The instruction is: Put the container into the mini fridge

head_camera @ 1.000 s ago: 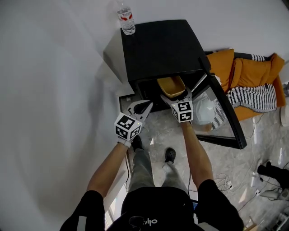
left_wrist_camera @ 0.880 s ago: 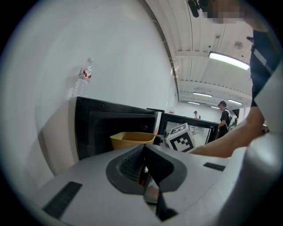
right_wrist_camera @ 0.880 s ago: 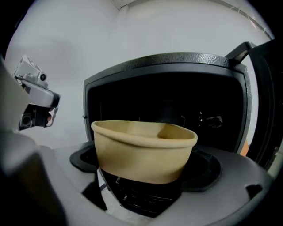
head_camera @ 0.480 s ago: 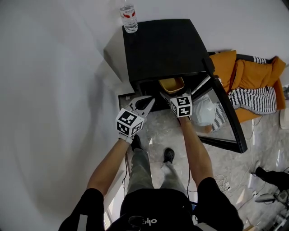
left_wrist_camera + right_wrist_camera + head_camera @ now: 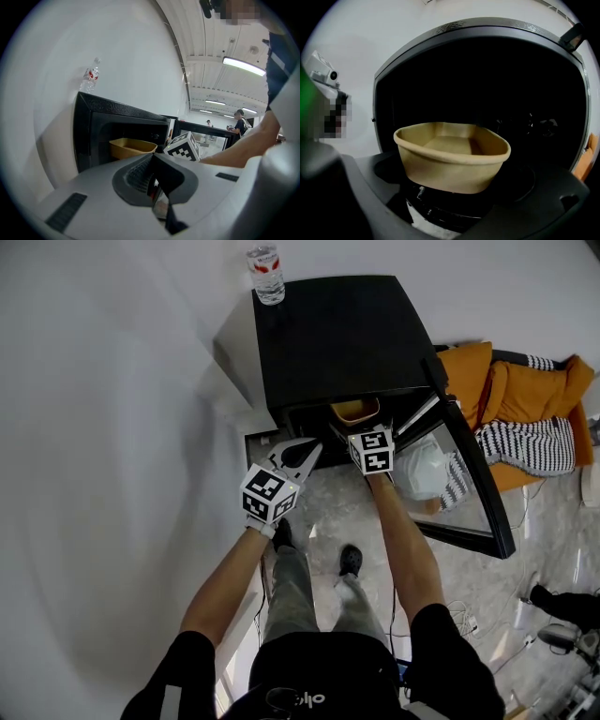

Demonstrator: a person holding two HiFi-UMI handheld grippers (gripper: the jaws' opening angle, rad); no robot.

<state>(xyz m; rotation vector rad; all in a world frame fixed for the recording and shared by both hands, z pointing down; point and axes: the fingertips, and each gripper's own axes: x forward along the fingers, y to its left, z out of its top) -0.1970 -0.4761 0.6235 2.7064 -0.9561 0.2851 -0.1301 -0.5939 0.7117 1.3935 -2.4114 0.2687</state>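
Clamping the container [image 5: 354, 410], right gripper [image 5: 360, 430] faces the mini fridge [image 5: 342, 338] beside its open door [image 5: 461, 482]; left gripper [image 5: 306, 452] closed.

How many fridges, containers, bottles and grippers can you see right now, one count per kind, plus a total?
Mini fridge: 1
Container: 1
Water bottle: 1
Grippers: 2, the left gripper and the right gripper
Total: 5
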